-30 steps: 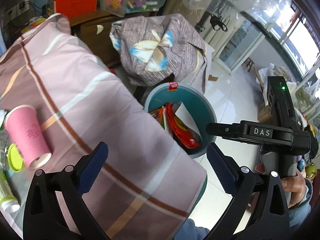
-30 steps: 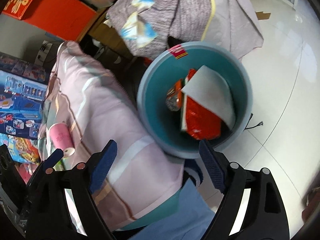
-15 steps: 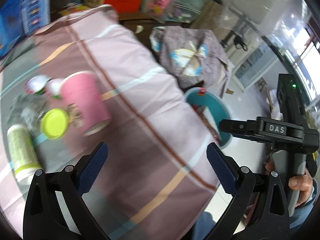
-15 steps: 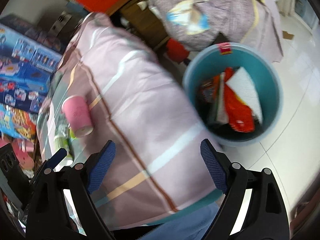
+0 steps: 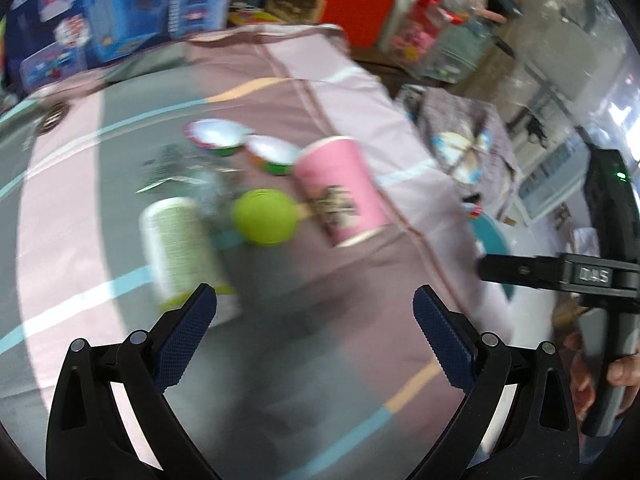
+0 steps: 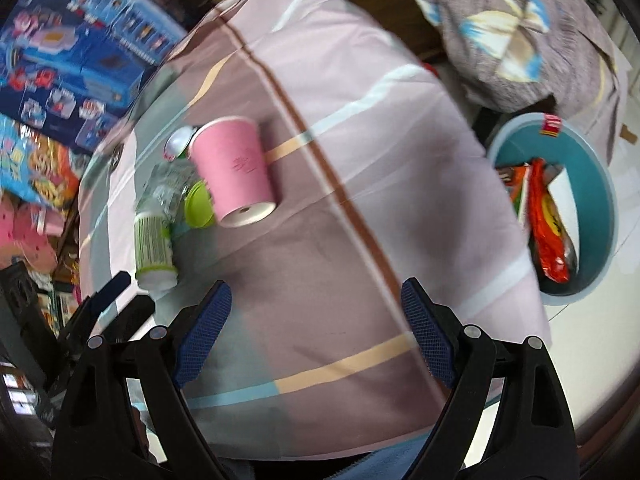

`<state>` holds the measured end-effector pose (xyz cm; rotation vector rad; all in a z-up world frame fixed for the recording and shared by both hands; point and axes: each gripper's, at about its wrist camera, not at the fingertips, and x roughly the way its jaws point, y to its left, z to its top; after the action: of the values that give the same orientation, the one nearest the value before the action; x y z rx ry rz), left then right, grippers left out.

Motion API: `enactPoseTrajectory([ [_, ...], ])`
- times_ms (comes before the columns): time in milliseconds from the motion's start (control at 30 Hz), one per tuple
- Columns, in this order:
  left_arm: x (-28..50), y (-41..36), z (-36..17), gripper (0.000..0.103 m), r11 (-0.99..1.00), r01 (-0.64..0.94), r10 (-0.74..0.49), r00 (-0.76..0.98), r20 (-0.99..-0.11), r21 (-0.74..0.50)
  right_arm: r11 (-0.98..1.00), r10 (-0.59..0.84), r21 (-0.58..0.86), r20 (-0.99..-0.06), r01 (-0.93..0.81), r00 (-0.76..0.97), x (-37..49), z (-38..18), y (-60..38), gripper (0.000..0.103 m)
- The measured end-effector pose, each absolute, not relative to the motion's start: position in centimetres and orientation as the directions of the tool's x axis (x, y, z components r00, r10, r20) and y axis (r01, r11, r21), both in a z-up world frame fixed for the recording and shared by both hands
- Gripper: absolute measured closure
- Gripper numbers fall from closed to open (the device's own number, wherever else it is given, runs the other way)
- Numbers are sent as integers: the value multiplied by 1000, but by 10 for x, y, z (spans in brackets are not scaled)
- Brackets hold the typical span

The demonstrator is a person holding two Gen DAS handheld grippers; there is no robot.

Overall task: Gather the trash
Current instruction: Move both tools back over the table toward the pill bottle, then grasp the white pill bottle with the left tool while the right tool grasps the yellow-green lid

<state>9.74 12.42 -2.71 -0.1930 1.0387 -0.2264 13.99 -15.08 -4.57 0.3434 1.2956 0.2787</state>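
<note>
A pink paper cup (image 5: pixel 340 188) (image 6: pixel 236 172) lies on its side on the striped tablecloth (image 5: pixel 300 320). Beside it lie a lime-green lid (image 5: pixel 266 216) (image 6: pixel 198 204), a white and green bottle (image 5: pixel 180 248) (image 6: pixel 154 246), a crumpled clear plastic bottle (image 6: pixel 166 184) and two small foil-topped cups (image 5: pixel 216 136). A teal trash bin (image 6: pixel 592 208) with red wrappers (image 6: pixel 546 224) stands on the floor at the table's right. My left gripper (image 5: pixel 314 320) is open and empty above the cloth, short of the trash. My right gripper (image 6: pixel 316 320) is open and empty over the table.
Blue toy boxes (image 5: pixel 100 20) (image 6: pixel 72 64) stand behind the table. A grey patterned cloth bundle (image 6: pixel 516 36) (image 5: pixel 468 140) sits beyond the bin. The right gripper's body (image 5: pixel 600 280) shows at the right of the left wrist view. White floor (image 6: pixel 624 280) lies to the right.
Both grippers have swung left from over the bin to over the table. The cup, lid and bottles have come toward the middle of both views. Both grippers stay open.
</note>
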Motion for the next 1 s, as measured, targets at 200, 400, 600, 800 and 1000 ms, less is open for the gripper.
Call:
enactPoseTrajectory([
  [200, 100, 168, -46, 4, 970, -20, -205, 480, -853, -244, 914, 403, 406, -894, -24, 197, 142, -60, -123, 20],
  [400, 114, 185, -63, 4, 968, -73, -182, 453, -873, -240, 915, 402, 402, -900, -35, 170, 145, -66, -106, 20],
  [600, 128, 182, -75, 4, 976, -67, -160, 432, -887, -209, 922, 387, 387, -909, -35, 152, 150, -72, -98, 20],
  [800, 133, 186, -84, 15, 974, -53, -177, 417, -891, -218, 922, 387, 385, -913, -45, 131, 154, -77, -82, 20],
  [1000, 125, 200, -84, 46, 972, -42, -189, 440, -878, -231, 917, 398, 392, -911, -81, 104, 156, -75, -57, 20],
])
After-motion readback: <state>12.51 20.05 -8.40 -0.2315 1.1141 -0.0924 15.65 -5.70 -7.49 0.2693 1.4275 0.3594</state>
